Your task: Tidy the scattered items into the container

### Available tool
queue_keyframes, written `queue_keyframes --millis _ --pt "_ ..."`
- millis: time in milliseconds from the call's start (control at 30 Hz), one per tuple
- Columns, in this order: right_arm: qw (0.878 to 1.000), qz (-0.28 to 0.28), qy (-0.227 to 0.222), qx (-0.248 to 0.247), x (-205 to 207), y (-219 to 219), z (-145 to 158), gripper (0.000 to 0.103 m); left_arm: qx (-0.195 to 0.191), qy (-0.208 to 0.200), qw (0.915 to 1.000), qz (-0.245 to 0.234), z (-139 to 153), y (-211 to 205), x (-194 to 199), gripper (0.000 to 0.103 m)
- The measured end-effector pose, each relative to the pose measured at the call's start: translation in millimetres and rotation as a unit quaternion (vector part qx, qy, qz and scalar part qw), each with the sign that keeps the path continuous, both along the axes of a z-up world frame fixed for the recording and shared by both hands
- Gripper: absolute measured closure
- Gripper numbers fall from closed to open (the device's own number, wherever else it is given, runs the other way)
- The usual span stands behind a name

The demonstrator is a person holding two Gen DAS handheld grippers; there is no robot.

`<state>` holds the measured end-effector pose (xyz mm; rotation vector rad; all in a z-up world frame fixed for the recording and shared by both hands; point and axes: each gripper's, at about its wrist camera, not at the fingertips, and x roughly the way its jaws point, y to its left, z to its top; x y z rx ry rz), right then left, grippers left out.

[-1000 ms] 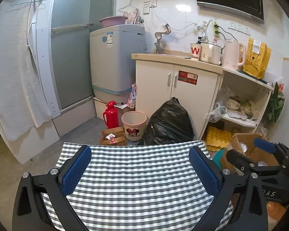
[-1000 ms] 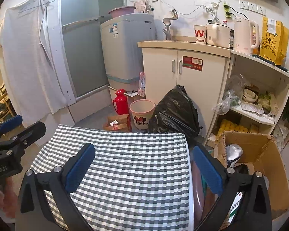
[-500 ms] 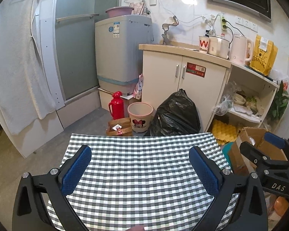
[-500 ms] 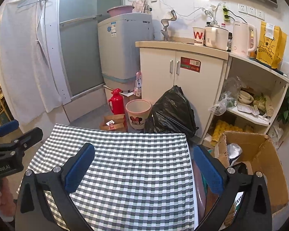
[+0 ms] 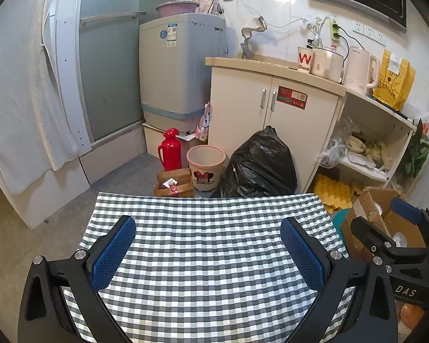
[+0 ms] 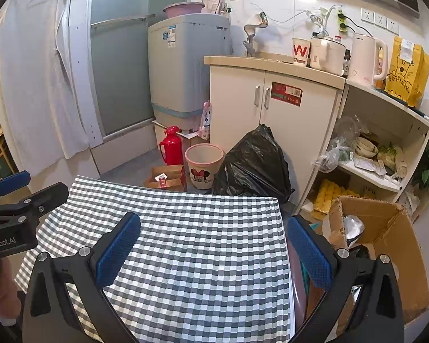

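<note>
Items and container are nowhere in either view, so where they sit, how they point and their long axes cannot be told. Both the left gripper [image 5: 207,253] and right gripper [image 6: 213,253] hover over the checked cloth [image 5: 208,223] with fingers apart, holding nothing. Best tilt down and find the items before reaching. Beyond stands a bin [image 5: 206,167].

Bare checked tablecloth [image 5: 208,245]; cardboard box [image 6: 386,245] crowds its right.
</note>
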<state>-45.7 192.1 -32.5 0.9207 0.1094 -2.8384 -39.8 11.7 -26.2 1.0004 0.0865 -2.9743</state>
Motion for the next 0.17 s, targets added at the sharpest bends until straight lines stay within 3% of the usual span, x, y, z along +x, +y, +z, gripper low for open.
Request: queue_keyframes --millis 167 --pt "1.0 0.001 -0.003 0.002 -3.6 -0.6 -4.1 0.0 0.001 -0.011 0.9999 0.004 -7.8 -2.1 -6.9 0.0"
